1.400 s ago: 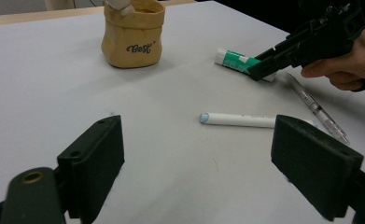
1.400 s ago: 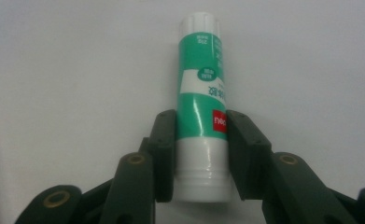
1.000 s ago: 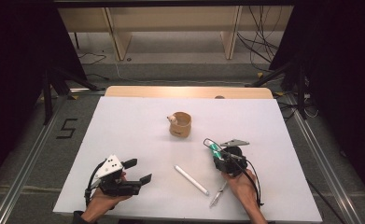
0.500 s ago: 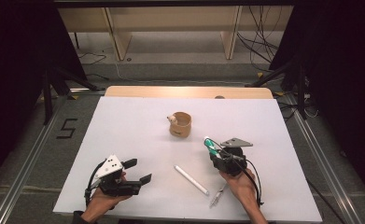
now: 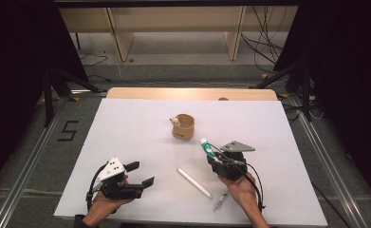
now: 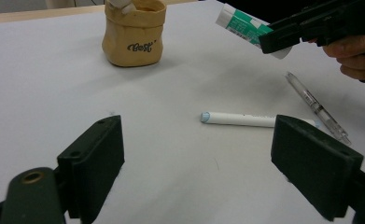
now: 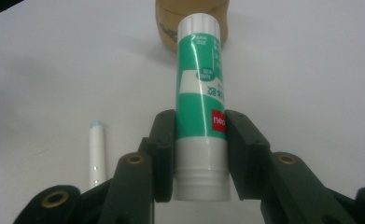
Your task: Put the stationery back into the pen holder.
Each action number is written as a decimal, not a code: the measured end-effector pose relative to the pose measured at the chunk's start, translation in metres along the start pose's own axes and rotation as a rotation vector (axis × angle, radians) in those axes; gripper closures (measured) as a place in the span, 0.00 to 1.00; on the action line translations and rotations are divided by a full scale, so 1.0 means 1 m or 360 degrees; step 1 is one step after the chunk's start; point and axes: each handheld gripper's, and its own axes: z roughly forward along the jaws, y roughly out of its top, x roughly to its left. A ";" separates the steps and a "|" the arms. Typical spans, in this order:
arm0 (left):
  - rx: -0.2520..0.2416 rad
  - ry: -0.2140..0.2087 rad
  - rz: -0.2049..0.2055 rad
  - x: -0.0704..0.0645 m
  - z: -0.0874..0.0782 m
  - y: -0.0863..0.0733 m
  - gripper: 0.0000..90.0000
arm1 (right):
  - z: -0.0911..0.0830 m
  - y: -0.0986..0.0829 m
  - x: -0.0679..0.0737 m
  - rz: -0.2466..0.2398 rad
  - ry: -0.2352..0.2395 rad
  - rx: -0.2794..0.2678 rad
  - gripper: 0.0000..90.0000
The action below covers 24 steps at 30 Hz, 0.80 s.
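My right gripper (image 5: 215, 157) (image 7: 201, 135) is shut on a green and white glue stick (image 5: 207, 148) (image 7: 200, 102), held above the table and pointing toward a tan cup-like pouch (image 5: 183, 126) (image 6: 133, 32). In the left gripper view the glue stick (image 6: 245, 27) hangs clamped in the far gripper's jaws. A white marker (image 5: 194, 183) (image 6: 257, 119) lies on the table between my hands. My left gripper (image 5: 140, 174) (image 6: 196, 161) stands open near the front left, with nothing between its jaws. A clear pen (image 5: 220, 199) (image 6: 316, 106) lies by the right hand.
The white table top (image 5: 126, 128) has a wooden strip (image 5: 192, 93) along its far edge. Dark stands and cables sit on the floor beyond and to both sides.
My right gripper has lifted and moved slightly forward with the glue stick toward the pouch. The left gripper has stayed in place.
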 end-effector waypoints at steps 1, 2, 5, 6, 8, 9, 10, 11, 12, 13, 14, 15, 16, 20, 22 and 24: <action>0.0000 0.0000 0.0000 0.000 0.000 0.000 0.18 | 0.000 0.000 0.001 -0.0003 0.0003 -0.0004 0.73; 0.0000 0.0000 0.0000 0.000 0.000 0.000 0.18 | 0.000 0.001 0.003 -0.0008 0.0012 -0.0001 0.73; -0.0003 0.0002 -0.0004 0.001 0.000 0.000 0.18 | -0.001 0.002 0.007 -0.0041 0.0039 -0.0005 0.73; -0.0001 0.0001 -0.0006 0.001 0.000 0.000 0.18 | -0.001 0.002 0.008 -0.0050 0.0043 -0.0007 0.73; 0.0001 -0.0002 -0.0009 0.001 0.001 0.000 0.18 | -0.002 0.003 0.012 -0.0072 0.0057 -0.0007 0.73; 0.0001 -0.0002 -0.0009 0.000 0.001 0.000 0.18 | -0.002 0.003 0.014 -0.0090 0.0066 -0.0005 0.73; 0.0000 -0.0003 -0.0011 0.000 0.001 0.000 0.18 | -0.002 0.004 0.016 -0.0106 0.0073 -0.0008 0.73; 0.0003 -0.0003 -0.0008 0.000 0.001 0.000 0.18 | -0.002 0.004 0.018 -0.0123 0.0080 -0.0005 0.73; 0.0000 -0.0003 -0.0012 0.000 0.001 0.000 0.18 | -0.002 0.004 0.020 -0.0146 0.0088 -0.0005 0.73; 0.0001 -0.0003 -0.0013 0.000 0.001 0.000 0.18 | -0.003 0.005 0.022 -0.0168 0.0091 -0.0004 0.73; 0.0003 -0.0003 -0.0012 0.001 0.001 0.000 0.18 | -0.003 0.005 0.024 -0.0189 0.0105 0.0000 0.73; 0.0008 -0.0003 -0.0011 0.001 0.001 0.000 0.18 | -0.003 0.005 0.026 -0.0208 0.0115 0.0003 0.73; 0.0008 -0.0003 -0.0010 0.001 0.001 0.000 0.18 | -0.002 0.005 0.028 -0.0235 0.0124 0.0004 0.73; 0.0012 -0.0005 -0.0007 0.002 0.001 0.001 0.18 | -0.001 0.004 0.035 -0.0310 0.0135 0.0026 0.73; 0.0016 -0.0006 -0.0006 0.002 0.002 0.001 0.18 | -0.001 0.004 0.037 -0.0347 0.0139 0.0032 0.73; 0.0016 -0.0008 -0.0006 0.003 0.002 0.001 0.18 | -0.001 0.004 0.040 -0.0390 0.0143 0.0031 0.73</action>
